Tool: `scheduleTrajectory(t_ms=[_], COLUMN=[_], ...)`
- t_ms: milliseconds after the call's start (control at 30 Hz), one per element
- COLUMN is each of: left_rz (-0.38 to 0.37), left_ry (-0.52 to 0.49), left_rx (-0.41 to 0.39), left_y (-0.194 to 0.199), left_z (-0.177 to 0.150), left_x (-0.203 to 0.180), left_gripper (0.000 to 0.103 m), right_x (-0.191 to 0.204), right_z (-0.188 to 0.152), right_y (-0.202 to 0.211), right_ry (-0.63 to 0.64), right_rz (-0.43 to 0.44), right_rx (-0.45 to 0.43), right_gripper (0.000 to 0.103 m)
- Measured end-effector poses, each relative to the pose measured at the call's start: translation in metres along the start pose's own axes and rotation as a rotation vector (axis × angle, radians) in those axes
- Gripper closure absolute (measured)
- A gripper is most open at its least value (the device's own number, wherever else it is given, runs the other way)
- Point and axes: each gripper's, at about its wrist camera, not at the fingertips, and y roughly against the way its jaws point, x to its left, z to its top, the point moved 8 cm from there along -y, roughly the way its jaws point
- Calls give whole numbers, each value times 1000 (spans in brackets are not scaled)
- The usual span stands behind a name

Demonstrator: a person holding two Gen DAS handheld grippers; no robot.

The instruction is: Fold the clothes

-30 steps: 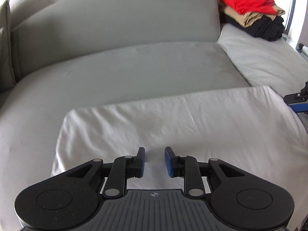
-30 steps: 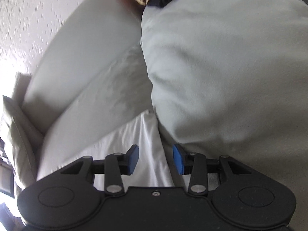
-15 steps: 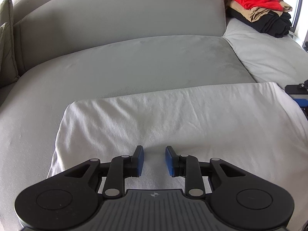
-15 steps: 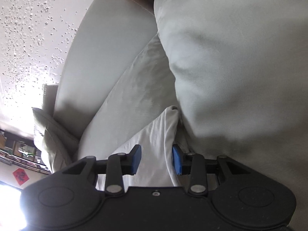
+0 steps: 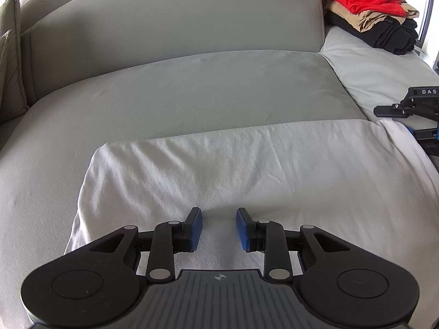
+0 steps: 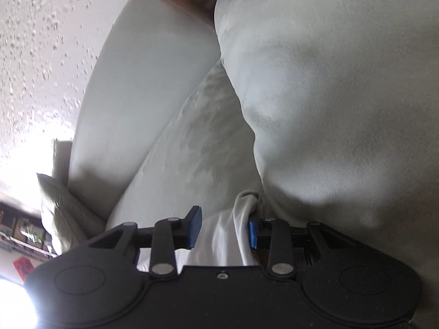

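A white garment [image 5: 247, 170] lies folded flat on the grey sofa seat [image 5: 192, 90]. My left gripper [image 5: 218, 229] hovers open over the garment's near edge, with the blue pads [image 5: 195, 227] apart and no cloth pinched between them. At the garment's right end is my right gripper [image 6: 223, 230], also visible at the right edge of the left wrist view [image 5: 411, 118]. Its jaws are closing around a raised corner of the white garment [image 6: 241, 219]. The cloth lies against the right pad and stands clear of the left pad.
A stack of folded clothes [image 5: 367, 2], red on tan on black, sits on the far right cushion [image 5: 378, 71]. A pale pillow [image 5: 8, 68] leans at the sofa's left end. The sofa backrest [image 5: 170, 16] rises behind the seat.
My right gripper has rolled, dropped closer to the garment's corner and narrowed its jaws around it. The left gripper has stayed put with the same gap.
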Motion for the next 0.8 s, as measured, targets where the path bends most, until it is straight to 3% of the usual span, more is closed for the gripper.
scheduleTrajectory(t_ms=[167, 367, 500, 700, 800], left_rz=[1, 0, 4, 7, 7], left_ry=[7, 11, 11, 12, 12], left_rx=[1, 2, 2, 2, 2], left_y=[0, 0, 0, 1, 1], left_z=[0, 0, 0, 0, 0], left_x=[1, 3, 3, 4, 4], left_gripper=[73, 71, 71, 71, 71], right_x=[-2, -14, -14, 4, 3], right_z=[8, 21, 29, 25, 20], right_y=[16, 39, 46, 54, 52], right_ry=[-76, -184, -196, -47, 5], right_rz=[65, 65, 64, 5, -82], right_rx=[-76, -190, -214, -210, -180], right_gripper=[77, 80, 80, 79, 78])
